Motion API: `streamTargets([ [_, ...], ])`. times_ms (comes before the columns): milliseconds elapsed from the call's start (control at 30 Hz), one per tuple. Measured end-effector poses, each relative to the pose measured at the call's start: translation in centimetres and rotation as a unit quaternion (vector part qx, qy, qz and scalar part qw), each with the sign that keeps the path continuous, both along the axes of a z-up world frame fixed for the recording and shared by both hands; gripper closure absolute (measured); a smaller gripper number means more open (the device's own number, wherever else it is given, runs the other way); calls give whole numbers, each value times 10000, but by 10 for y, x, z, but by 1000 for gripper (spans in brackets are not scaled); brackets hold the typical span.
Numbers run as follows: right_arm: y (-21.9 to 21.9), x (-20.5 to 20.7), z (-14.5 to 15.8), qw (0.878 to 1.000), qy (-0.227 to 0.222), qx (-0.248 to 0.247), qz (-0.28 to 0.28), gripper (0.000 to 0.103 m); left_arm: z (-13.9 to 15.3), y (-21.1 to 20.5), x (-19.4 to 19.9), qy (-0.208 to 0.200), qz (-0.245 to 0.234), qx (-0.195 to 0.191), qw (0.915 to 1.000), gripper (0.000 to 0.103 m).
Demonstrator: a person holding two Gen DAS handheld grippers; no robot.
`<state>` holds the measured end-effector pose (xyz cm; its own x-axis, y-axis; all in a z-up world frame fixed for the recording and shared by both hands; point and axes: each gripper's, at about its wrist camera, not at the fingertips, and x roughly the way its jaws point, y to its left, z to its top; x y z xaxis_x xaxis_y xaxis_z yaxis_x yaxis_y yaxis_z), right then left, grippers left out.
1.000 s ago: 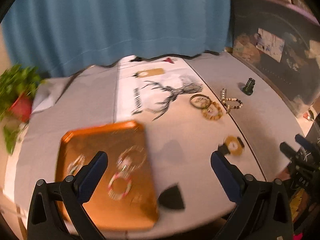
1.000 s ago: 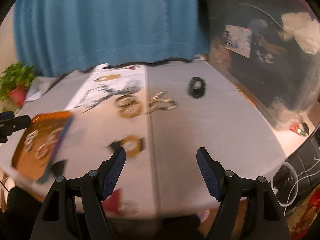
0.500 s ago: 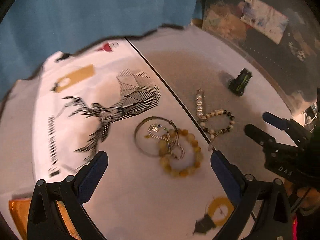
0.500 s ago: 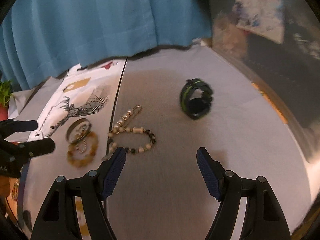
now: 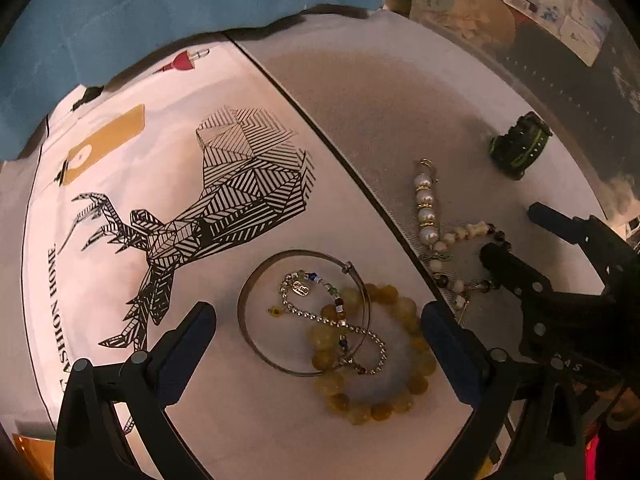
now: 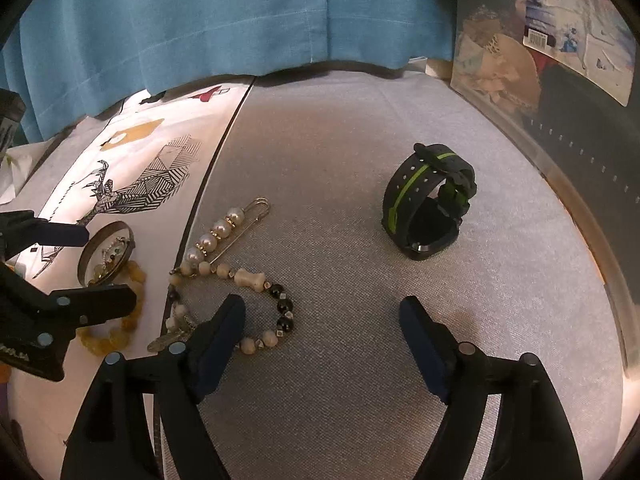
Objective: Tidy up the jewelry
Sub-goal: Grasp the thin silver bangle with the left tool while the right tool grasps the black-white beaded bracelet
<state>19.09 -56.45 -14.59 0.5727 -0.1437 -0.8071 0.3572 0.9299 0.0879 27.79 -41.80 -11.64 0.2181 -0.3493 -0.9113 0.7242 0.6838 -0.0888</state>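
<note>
Left gripper (image 5: 318, 322): jaws wide apart, nothing held, hanging over a tangle of jewelry.
Tangle: metal bangle (image 5: 256, 344), thin chain bracelet (image 5: 332, 320) and yellow bead bracelet (image 5: 360, 412), overlapping on the white deer-print cloth (image 5: 160, 220).
Right gripper (image 6: 322, 326): jaws apart and just widened, empty, above the grey table (image 6: 340, 400).
Bead bracelet (image 6: 256, 280): touching a pearl pin (image 6: 224, 232), near the right gripper's left finger.
Black-and-green watch (image 6: 428, 204): farther back, well apart.

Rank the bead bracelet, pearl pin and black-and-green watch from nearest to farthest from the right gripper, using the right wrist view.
From the right gripper:
1. Bead bracelet, beside its left jaw.
2. Pearl pin, farther up-left.
3. Black-and-green watch, farthest, ahead to the right.
</note>
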Motion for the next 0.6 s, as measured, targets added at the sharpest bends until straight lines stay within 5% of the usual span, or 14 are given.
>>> streamTargets([
  [100, -1, -1, 0, 10000, -12, 24, 7, 23, 1, 4, 3, 104, 94, 9, 9999, 2],
  [167, -1, -2, 1, 10000, -27, 27, -8, 33, 2, 10, 4, 121, 134, 8, 9998, 9],
  [200, -1, -3, 2, 10000, -39, -13, -31, 43, 4, 13, 3, 34, 147, -11, 9999, 27],
  [233, -1, -5, 3, 10000, -87, -25, -24, 73, 7, 15, 3, -10, 139, -26, 9999, 45],
  [267, -1, -6, 5, 9999, -160, 7, 37, 94, 9, 16, 3, 25, 108, -57, 9999, 44],
  [333, -1, -8, 6, 9999, -144, 61, 55, 95, 12, 19, 2, 249, 43, -155, 9996, 45],
  [600, 2, -21, 28, 9993, -371, 21, 19, 95, 50, 29, -25, -272, -163, -370, 9988, 45],
])
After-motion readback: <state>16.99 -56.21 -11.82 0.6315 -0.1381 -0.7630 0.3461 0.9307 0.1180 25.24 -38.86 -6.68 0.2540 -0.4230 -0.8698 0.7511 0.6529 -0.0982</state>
